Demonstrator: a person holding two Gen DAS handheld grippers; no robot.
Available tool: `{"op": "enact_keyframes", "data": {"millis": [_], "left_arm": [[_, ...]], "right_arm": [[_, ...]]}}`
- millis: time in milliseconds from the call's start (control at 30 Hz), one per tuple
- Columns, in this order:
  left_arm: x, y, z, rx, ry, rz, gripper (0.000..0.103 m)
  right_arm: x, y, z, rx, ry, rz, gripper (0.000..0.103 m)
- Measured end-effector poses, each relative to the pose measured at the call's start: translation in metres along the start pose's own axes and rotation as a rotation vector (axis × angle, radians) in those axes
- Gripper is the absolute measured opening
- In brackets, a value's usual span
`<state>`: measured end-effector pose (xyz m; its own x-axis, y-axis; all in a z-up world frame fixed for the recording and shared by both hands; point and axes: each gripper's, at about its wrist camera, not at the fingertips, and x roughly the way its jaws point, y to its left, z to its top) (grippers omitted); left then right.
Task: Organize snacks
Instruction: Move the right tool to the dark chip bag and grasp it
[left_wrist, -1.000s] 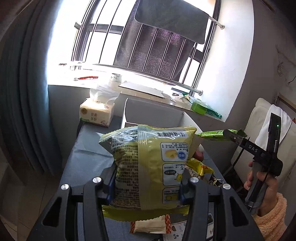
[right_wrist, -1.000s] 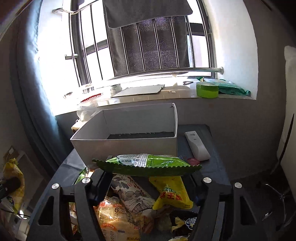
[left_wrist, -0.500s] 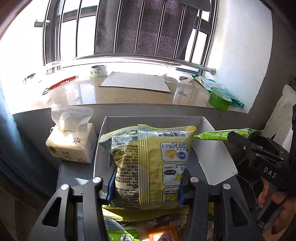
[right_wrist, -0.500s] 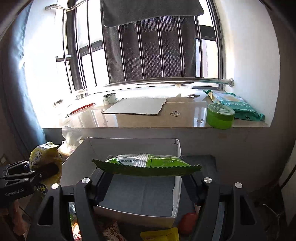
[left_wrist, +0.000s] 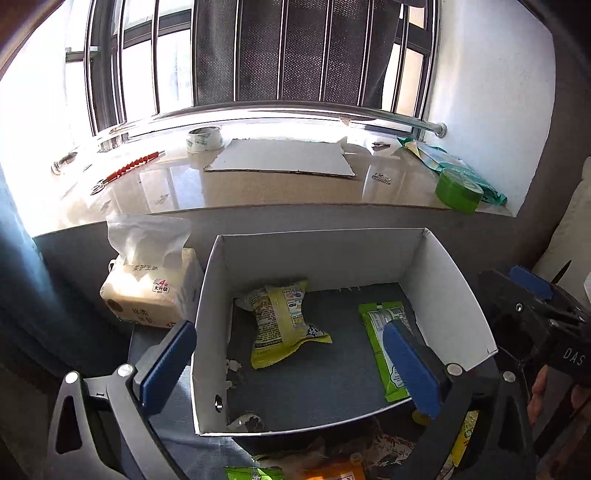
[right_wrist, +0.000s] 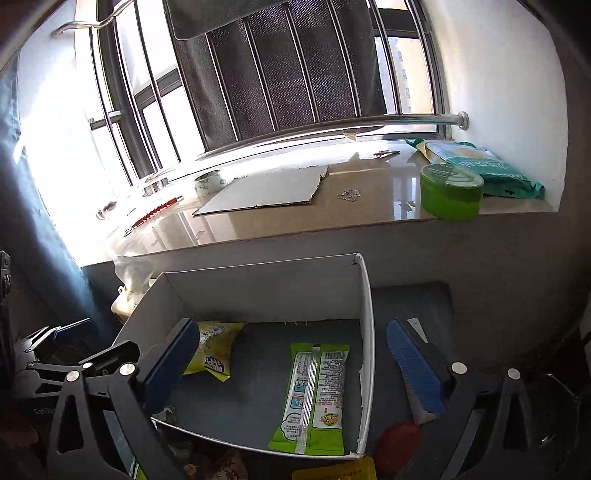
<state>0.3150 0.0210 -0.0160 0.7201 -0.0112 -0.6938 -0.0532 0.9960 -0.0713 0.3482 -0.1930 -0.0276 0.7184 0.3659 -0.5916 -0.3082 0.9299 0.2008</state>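
My left gripper (left_wrist: 291, 363) hangs over the white cardboard box (left_wrist: 447, 295) with its blue-padded fingers spread wide and nothing between them; my right gripper (right_wrist: 295, 365) is likewise released, its fingers straddling the box's right wall. Inside the box, on its dark floor, lie two snacks well apart: a yellow snack bag (left_wrist: 282, 321) toward the left rear and a green snack packet (left_wrist: 380, 328) along the right side. A tissue pack (left_wrist: 147, 291) stands just beside the box's left wall. A green tape roll (right_wrist: 450, 192) rests on the windowsill (right_wrist: 369, 206).
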Motion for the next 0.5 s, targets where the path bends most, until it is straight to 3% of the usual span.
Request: {"op": "enact_keyframes", "data": {"millis": [100, 233, 433, 500], "left_arm": [[-0.023, -0.002, -0.007, 0.013, -0.056, -0.021, 0.103], [-0.07, -0.012, -0.033, 0.125, -0.145, -0.014, 0.103], [-0.132, -0.006, -0.091, 0.056, -0.115, -0.195, 0.103], [-0.153, -0.007, -0.116, 0.037, -0.138, -0.195, 0.103]], "right_arm": [[-0.017, 0.0, 0.0, -0.001, -0.015, 0.014, 0.103], [-0.049, 0.004, -0.008, -0.013, -0.012, 0.126, 0.103], [-0.112, 0.005, -0.052, -0.054, 0.0, 0.216, 0.103], [-0.133, 0.0, -0.073, -0.059, -0.012, 0.205, 0.103]]}}
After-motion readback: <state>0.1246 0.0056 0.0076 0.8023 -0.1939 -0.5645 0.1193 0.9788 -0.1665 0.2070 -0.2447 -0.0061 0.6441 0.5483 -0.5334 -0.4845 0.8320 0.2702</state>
